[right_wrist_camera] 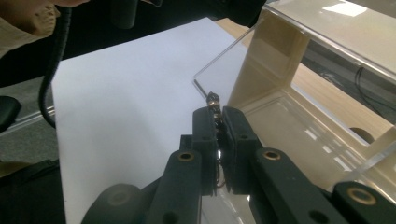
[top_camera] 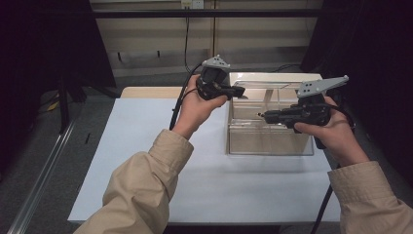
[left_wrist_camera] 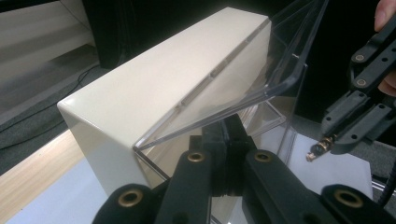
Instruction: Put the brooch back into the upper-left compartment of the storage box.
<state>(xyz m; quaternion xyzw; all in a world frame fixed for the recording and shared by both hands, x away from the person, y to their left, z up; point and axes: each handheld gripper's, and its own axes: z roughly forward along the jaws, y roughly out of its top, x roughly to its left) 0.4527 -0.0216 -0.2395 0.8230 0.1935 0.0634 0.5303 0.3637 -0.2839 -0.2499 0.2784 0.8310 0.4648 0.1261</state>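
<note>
White tabletop (top_camera: 146, 161) carries a clear acrylic box (top_camera: 270, 141) at its far right edge. Left gripper (top_camera: 238, 91) clamps the raised lid (left_wrist_camera: 261, 79); right gripper (top_camera: 265, 116) pinches a small brass-tipped pin (right_wrist_camera: 214, 103).

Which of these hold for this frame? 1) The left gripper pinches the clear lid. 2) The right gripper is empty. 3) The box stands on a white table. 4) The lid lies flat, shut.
1) True: the left gripper is closed on the edge of the clear lid.
2) False: the right gripper is shut on a small brass-tipped piece.
3) True: the clear box stands on the white table.
4) False: the lid is lifted, tilted up from the box.
</note>
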